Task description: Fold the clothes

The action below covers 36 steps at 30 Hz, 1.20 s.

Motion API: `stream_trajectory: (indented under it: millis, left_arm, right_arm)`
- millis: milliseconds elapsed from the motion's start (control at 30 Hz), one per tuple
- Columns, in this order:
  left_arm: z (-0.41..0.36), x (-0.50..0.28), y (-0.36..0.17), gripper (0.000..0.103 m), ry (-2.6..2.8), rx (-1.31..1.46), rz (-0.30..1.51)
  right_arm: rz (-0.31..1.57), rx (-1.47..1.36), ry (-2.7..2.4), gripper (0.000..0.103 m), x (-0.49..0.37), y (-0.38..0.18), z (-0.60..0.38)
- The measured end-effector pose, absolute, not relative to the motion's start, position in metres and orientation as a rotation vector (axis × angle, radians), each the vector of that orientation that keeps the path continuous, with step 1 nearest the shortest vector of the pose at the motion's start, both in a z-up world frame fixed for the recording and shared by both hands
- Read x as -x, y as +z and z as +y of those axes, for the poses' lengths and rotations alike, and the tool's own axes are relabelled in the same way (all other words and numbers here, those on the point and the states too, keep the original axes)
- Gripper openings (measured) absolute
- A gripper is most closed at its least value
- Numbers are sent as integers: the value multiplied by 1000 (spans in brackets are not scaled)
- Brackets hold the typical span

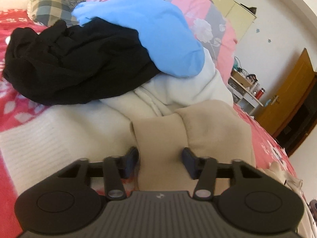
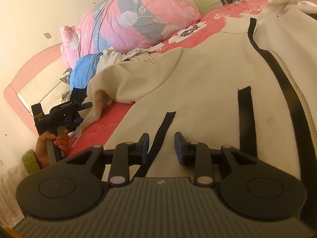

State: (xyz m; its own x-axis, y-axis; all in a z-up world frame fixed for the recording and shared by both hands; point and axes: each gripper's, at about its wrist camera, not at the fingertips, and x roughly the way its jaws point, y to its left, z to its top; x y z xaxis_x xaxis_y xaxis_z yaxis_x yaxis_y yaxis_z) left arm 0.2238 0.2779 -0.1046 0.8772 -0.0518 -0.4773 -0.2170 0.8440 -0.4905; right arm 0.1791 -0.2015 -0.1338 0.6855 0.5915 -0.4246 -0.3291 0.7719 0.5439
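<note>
1. My left gripper has its jaws apart, straddling the cream jacket's sleeve cuff without clamping it.
2. My right gripper is spread above the jacket body on the bed.
3. The jacket's near hem is hidden behind the gripper housing.
4. The clothes pile lies beyond the cuff.

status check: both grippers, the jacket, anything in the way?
Left gripper open around cream sleeve. Right gripper open over jacket, gripping nothing. Clothes pile just beyond sleeve.
</note>
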Motion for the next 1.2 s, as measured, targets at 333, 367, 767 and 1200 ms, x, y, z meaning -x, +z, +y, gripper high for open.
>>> stream_trajectory:
  millis: [333,367,767,1200]
  left_arm:
    - [325,-206,-3,6,31,597,439]
    - [329,-204,7,6,25,601,433]
    - [377,-186,65,6,124,507,483]
    - [396,-168,-66,19,378,468,665]
  right_arm:
    - [623,-443,528,27,-179,-133,-201]
    - [623,-443,528,27,-179,-133,-201]
    - [622,-463,533,27,-180,-135,-203]
    - [620,-478,538,27,-180,-136,-206]
